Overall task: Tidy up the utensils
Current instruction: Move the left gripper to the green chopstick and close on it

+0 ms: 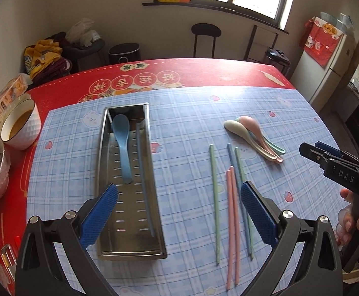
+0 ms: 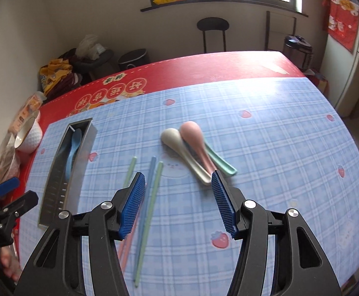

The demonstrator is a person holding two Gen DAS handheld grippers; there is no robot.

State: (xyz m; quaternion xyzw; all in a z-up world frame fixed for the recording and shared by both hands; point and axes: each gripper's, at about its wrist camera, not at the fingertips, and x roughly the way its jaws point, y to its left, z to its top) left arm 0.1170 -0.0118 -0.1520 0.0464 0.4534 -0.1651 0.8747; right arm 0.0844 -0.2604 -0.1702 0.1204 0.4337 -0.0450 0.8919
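Both the left gripper (image 1: pixel 179 212) and right gripper (image 2: pixel 178 202) hover with jaws apart and empty over the loose chopsticks (image 1: pixel 231 222), so a careless close could pinch several together or scatter the stacked spoons (image 2: pixel 191 148) beyond, while only the left view shows inside the tray (image 1: pixel 127 251), where a blue spoon (image 1: pixel 122 145) and chopstick lie.

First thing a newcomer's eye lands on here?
Likely the steel tray on the blue checked mat, already holding a blue spoon and a blue chopstick. To its right lie loose pastel chopsticks and, beyond them, a stack of three spoons. Both tools, left and right, hang open and empty.
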